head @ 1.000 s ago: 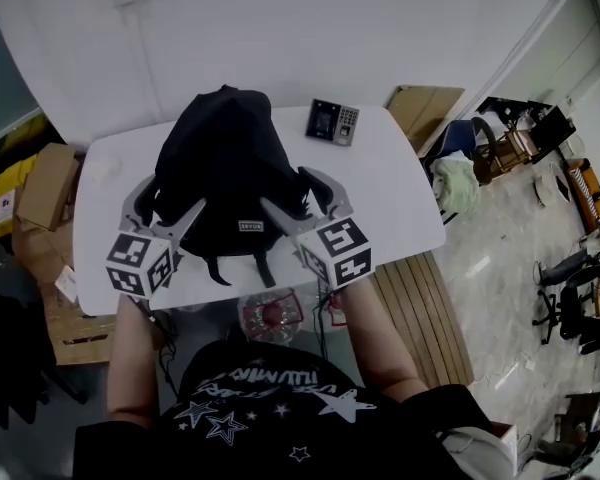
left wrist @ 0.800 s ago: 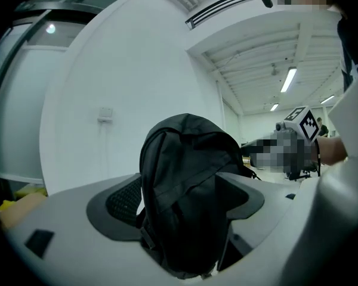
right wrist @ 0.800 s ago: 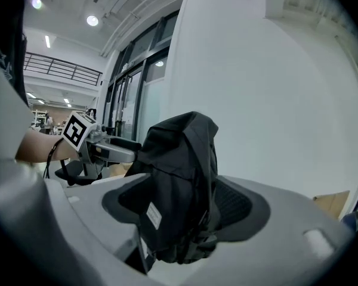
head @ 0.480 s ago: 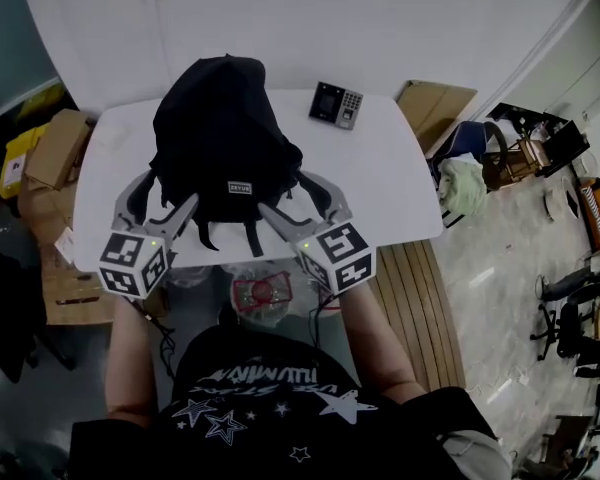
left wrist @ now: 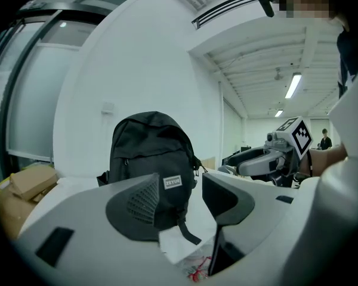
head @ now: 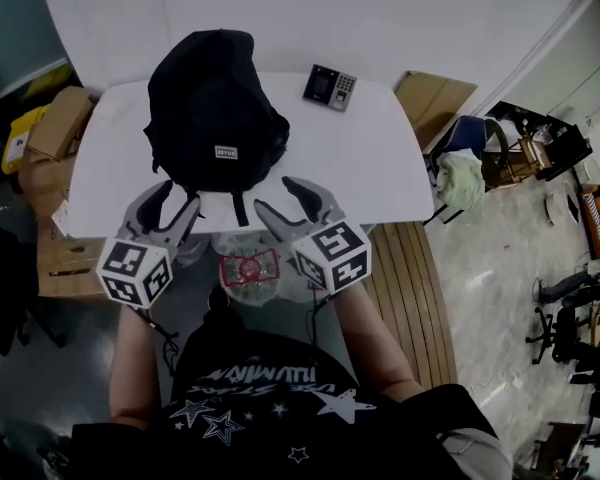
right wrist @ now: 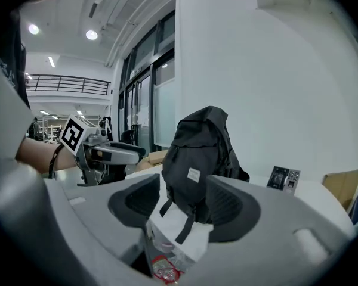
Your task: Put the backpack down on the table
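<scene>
Cardboard box (head: 55, 123) sits far left, beside the table (head: 370, 168). L gripper (head: 178, 196) is low-left of centre, at the table's near edge. Its jaws are closing, partly apart, w/ nothing btwn them and pads clear of the bag. Backpack (head: 215, 108) stands upright on the table, upper centre-left, label side facing the person, strap ends trailing toward the near edge. Clear packet w/ red contents (head: 250, 268) shows below that edge, btwn the two grippers. R gripper (head: 277, 196), just right of centre, has jaws closing too, empty, apart from the bag. Keypad device (head: 330, 87) lies flat upper centre-right, near the backpack but not touching it.
</scene>
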